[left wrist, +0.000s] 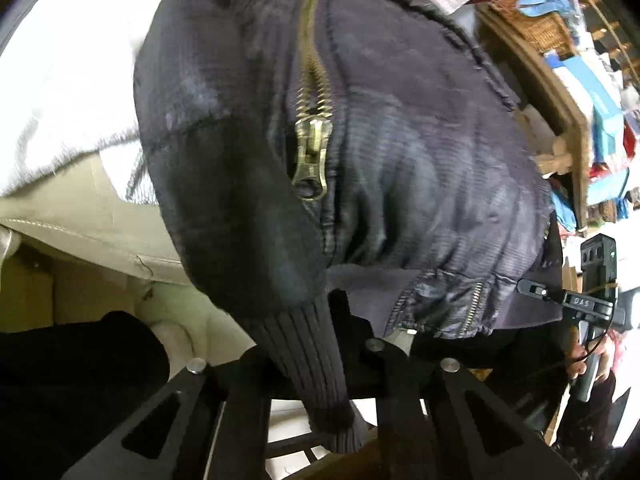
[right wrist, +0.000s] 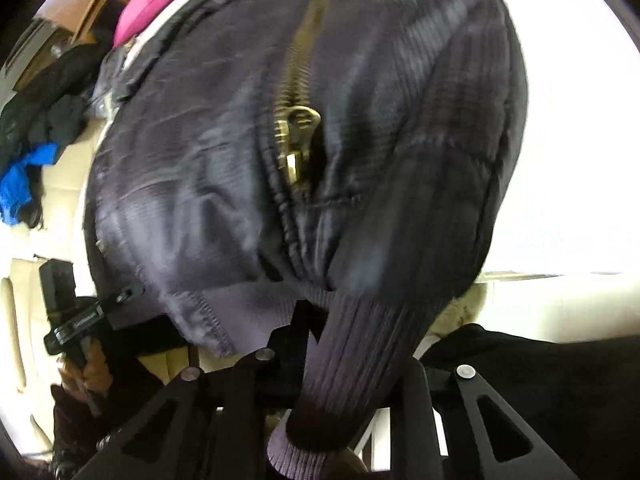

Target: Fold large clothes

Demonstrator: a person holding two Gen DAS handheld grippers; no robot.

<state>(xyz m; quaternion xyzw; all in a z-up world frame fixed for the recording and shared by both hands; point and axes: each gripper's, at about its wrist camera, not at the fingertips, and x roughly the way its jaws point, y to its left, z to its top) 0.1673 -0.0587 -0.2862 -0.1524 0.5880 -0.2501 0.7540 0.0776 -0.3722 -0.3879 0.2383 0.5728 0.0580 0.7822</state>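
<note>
Dark navy ribbed fabric fills my left wrist view: the jacket [left wrist: 360, 140] hangs close ahead, brass zipper [left wrist: 312, 148] at centre, its knit cuff [left wrist: 316, 368] drooping toward 6 o'clock between my left gripper's [left wrist: 320, 380] fingers; I cannot tell whether the jaws pinch it. At 3 o'clock the right gripper [left wrist: 560, 300] grips the hem, closed. In my right wrist view the jacket [right wrist: 280, 160] again looms, cuff [right wrist: 344, 380] at 6 o'clock; my left gripper [right wrist: 120, 296] clamps the hem at 9 o'clock.

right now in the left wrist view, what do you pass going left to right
white bedding → dark quilted jacket's ribbed knit cuff → brass zipper pull → other black handheld gripper gripping the jacket's hem → cluttered wooden shelf
</note>
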